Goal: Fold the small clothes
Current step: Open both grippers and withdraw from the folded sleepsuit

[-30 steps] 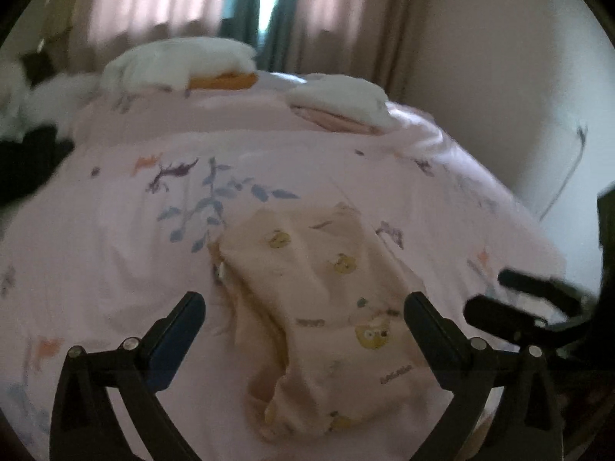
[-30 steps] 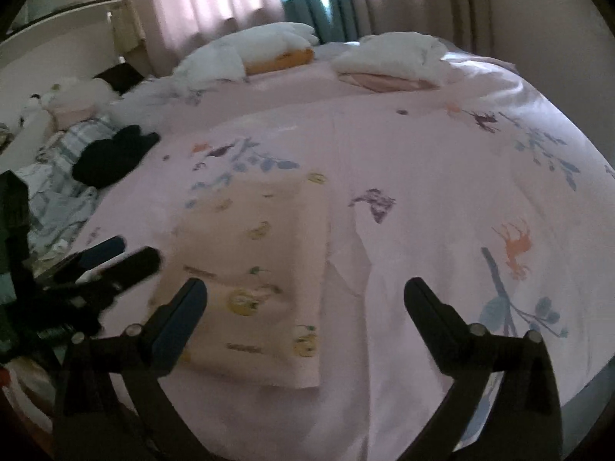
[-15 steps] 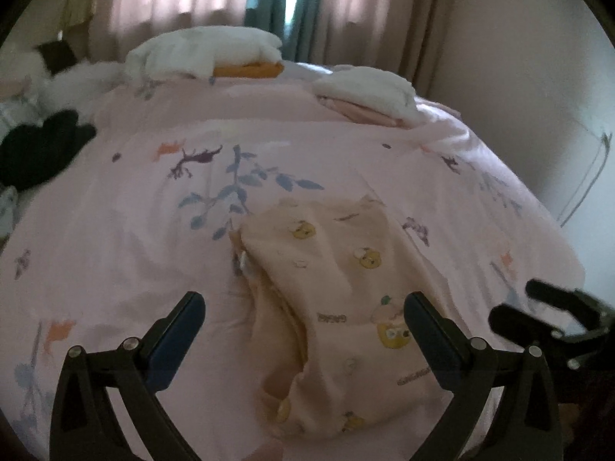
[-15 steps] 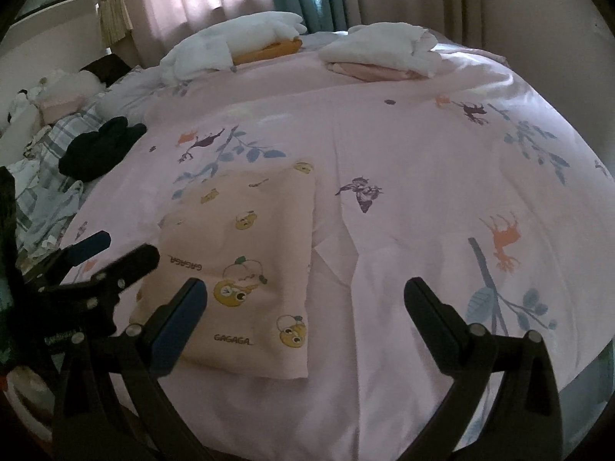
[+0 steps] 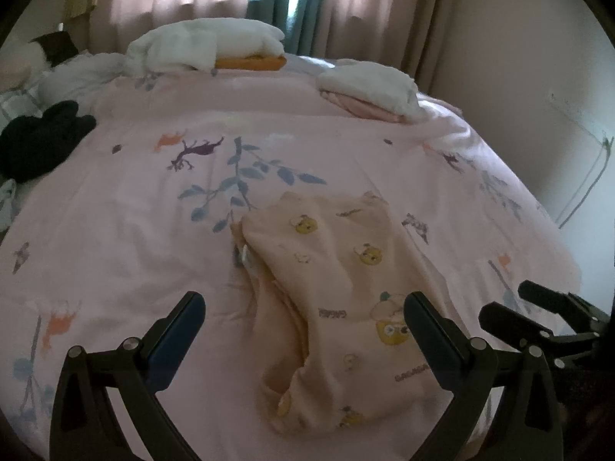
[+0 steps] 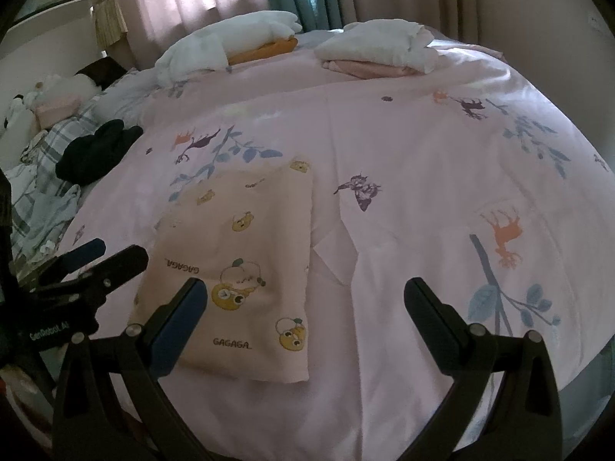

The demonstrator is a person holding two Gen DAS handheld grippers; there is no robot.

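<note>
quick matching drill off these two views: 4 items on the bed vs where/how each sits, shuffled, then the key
Items
1. peach garment
2. black clothing
3. white-and-orange stack
4. white-and-pink stack

Places
A. far end of the bed, left of the other stack
B. folded flat, nearest both tongs
C. far end, right side
D. bunched at the left edge of the pink cover

Pairs: 1-B, 2-D, 3-A, 4-C

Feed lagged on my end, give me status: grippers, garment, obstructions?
Left gripper open, empty; right gripper open, empty. Peach garment folded flat on bed. Nothing blocking it.
</note>
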